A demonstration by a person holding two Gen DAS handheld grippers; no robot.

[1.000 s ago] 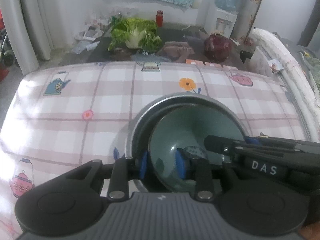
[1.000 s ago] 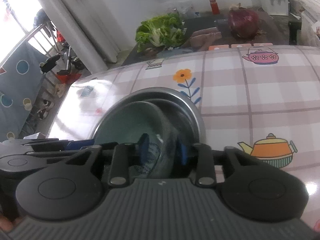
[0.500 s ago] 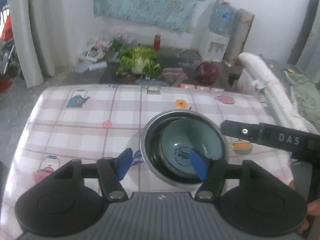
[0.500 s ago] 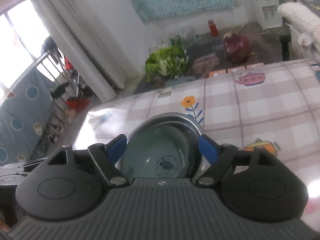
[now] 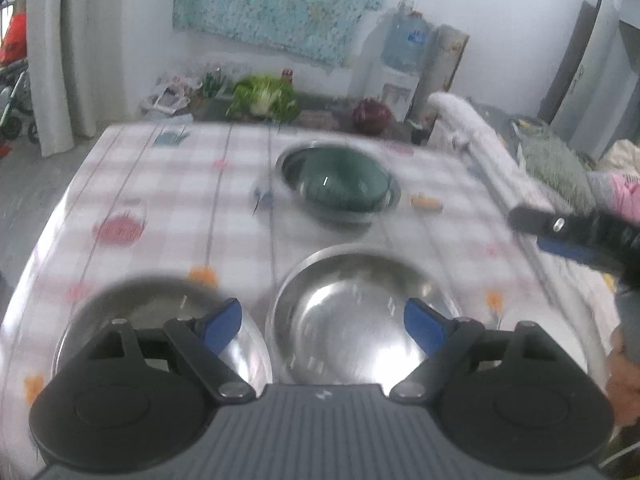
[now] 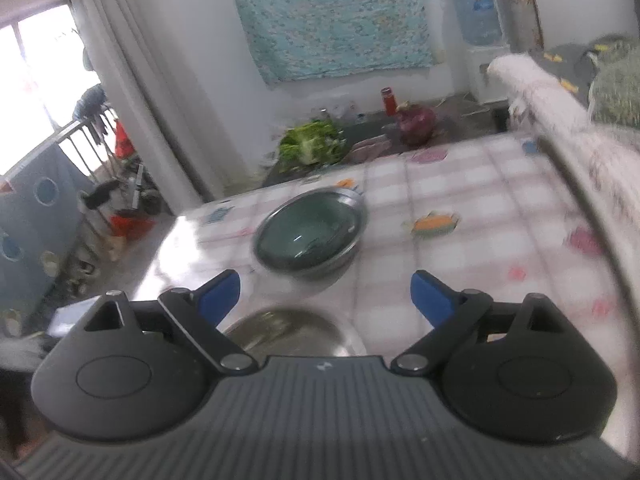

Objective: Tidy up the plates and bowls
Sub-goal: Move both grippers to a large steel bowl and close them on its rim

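A green ceramic bowl [image 5: 340, 184] [image 6: 308, 236] sits nested in a steel bowl [image 5: 384, 208] [image 6: 352, 200] on the checked tablecloth, far from both grippers. Two more steel bowls lie closer: one [image 5: 360, 312] [image 6: 288, 332] just past my left gripper [image 5: 323, 324], another [image 5: 160, 308] at near left. The left gripper's jaws are opening wide, with nothing between the blue pads. My right gripper [image 6: 324, 300] is pulled back too, jaws opening and empty. It shows at the right edge of the left wrist view [image 5: 560, 236].
A rolled white cloth [image 5: 480, 140] runs along the table's right edge. Beyond the far edge lie a green cabbage [image 6: 312, 144], a purple cabbage [image 6: 416, 124] and a water dispenser [image 6: 480, 40]. A hand [image 5: 624, 376] shows at lower right. Curtains and a railing stand left.
Both grippers let go of the green bowl's rim, opened wide and drew back and up. The bowl stays nested in the steel bowl. Two nearer steel bowls came into view.
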